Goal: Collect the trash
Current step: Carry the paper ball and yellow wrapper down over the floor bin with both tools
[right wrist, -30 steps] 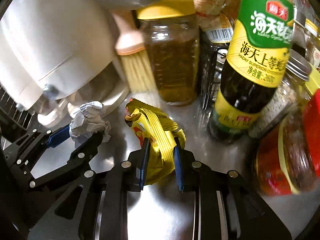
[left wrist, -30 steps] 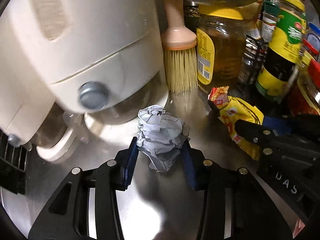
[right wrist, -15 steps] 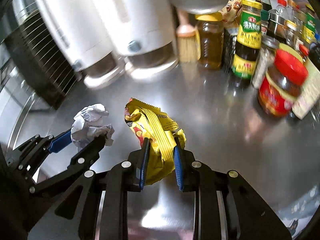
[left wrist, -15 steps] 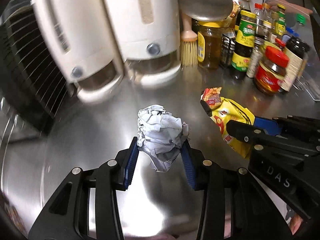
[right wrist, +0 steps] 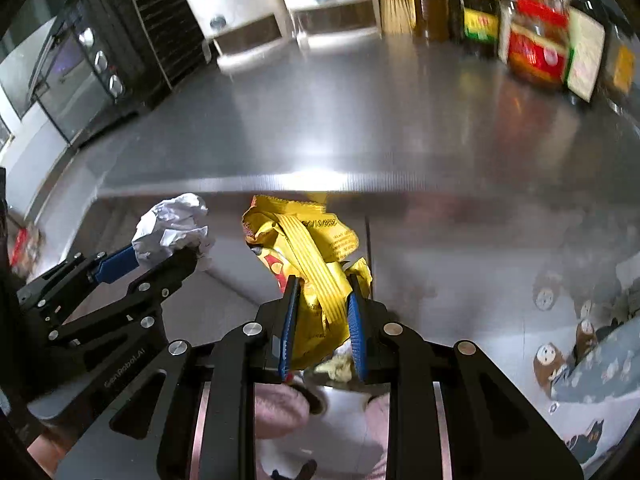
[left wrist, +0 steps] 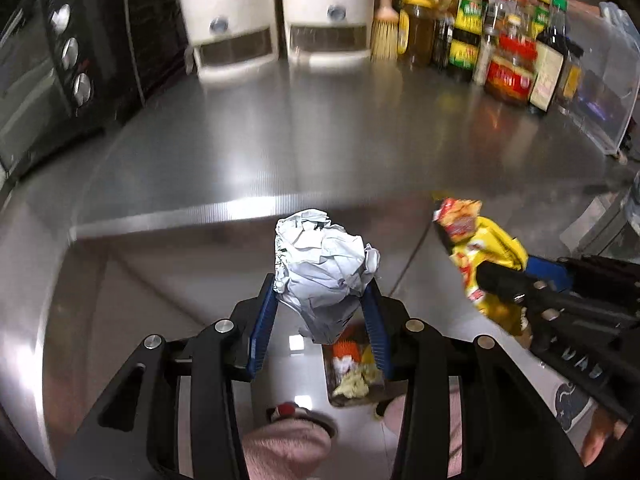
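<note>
Paper ball (left wrist: 322,268) clamped between left jaws (wrapper (right wrist: 316,272) between right)

Glossy brushed-steel counter (left wrist: 320,128); crumpled matt paper (left wrist: 320,264).

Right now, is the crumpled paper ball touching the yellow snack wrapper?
Apart. The left wrist view shows the crumpled paper ball in the left gripper and the yellow snack wrapper in the right gripper, bare steel between them.

Both grippers, left gripper (left wrist: 320,312) and right gripper (right wrist: 322,316), are black skeletal frames with silver screws, blue ribbed jaws, and white lettering along the side.
</note>
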### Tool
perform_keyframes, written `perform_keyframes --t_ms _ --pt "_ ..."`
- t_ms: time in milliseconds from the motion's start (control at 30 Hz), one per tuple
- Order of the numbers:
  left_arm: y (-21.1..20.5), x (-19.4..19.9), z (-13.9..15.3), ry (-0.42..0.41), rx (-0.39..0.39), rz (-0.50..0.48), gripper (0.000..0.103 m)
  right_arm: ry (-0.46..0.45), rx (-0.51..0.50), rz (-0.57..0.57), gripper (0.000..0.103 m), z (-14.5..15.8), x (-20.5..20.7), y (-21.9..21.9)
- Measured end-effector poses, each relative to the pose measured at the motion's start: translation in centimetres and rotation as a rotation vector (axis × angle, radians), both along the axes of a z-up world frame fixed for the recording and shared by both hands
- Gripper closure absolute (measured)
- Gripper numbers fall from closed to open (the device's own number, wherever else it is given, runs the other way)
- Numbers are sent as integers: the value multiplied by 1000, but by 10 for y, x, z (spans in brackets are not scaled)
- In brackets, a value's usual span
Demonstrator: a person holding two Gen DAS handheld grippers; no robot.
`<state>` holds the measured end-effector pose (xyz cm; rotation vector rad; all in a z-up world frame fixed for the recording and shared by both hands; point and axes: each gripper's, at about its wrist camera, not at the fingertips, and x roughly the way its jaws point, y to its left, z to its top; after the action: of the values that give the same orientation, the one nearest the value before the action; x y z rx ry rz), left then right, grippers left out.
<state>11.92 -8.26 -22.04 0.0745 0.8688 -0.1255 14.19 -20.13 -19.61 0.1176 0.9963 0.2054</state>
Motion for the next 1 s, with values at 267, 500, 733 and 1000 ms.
perform_keyframes --t_ms 267,500,733,1000 --pt "2 -22 -79 95 -17 -10 63 150 23 -29 78 -88 -21 -12" --pt "-2 -11 -152 182 -25 -23 63 217 4 -53 78 -158 -15 -18" --pt "-7 8 -220 265 -27 -27 63 299 -15 -85 78 -229 8 -21" --pt "-7 38 -277 368 -30 -22 63 375 -11 -113 78 -280 31 -29"
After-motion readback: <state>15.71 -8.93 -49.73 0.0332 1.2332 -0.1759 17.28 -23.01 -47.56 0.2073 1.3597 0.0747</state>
